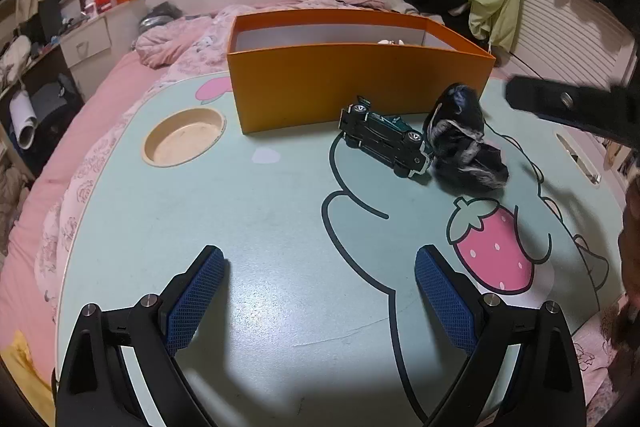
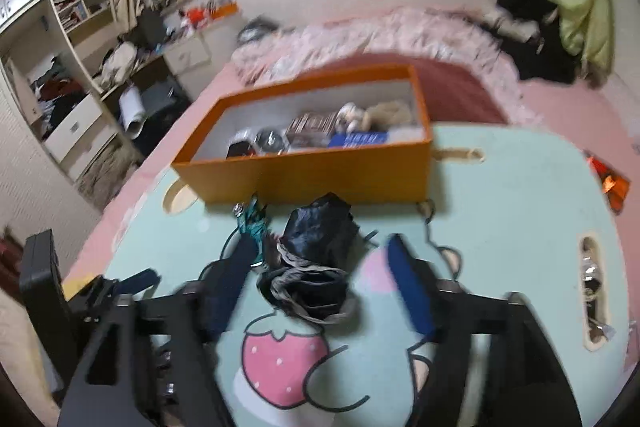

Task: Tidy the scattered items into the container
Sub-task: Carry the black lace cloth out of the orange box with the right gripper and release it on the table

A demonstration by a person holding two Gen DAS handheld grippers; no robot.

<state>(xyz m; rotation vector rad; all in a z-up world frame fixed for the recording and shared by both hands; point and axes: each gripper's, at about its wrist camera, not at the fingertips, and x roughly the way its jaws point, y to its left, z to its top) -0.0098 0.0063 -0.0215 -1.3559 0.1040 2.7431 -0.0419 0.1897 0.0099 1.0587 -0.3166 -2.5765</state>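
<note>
Orange box (image 1: 360,91) wall hides its contents from left view.

Orange box (image 1: 360,83); dark green toy car (image 1: 384,143); black-grey fabric bundle (image 1: 464,143).

Right wrist view smeared by motion blur throughout. Contents of orange box (image 2: 320,175) unreadable beyond a pale plush and a blue packet. Toy car (image 2: 250,223) half hidden behind a blue finger at nine o'clock. Box interior mostly walled off in left wrist view.
</note>
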